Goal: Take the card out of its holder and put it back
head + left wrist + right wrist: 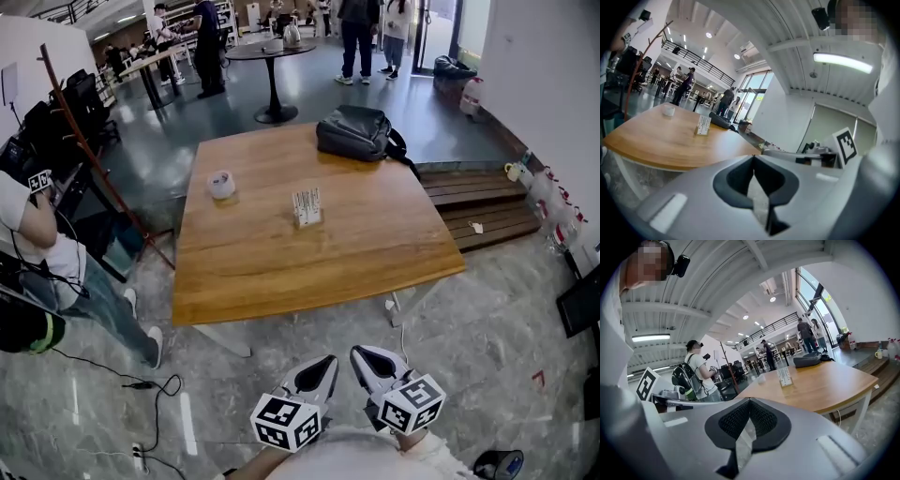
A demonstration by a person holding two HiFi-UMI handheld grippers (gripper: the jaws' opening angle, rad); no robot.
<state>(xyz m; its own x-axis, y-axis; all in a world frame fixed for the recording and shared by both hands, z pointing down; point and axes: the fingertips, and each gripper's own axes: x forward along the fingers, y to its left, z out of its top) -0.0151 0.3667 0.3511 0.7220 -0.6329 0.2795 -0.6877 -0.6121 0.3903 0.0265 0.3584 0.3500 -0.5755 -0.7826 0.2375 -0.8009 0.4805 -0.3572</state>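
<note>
Head view: card (307,199) at twelve o'clock, likely light, stiff; pinch its top edge. Left gripper (328,361), right gripper (359,354) clenched, empty.

Head view: looks steeply down from above, well back from the tabletop (281,262). Gripper views: look low and almost level across its near edge — sharing the card holder (307,207) and dark bag (354,133).

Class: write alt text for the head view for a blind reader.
A card stands in its holder on a wooden table, a small white object left of it and a black bag at the far edge. Short of the table, the left hand-held gripper and right hand-held gripper are shut and empty.
</note>
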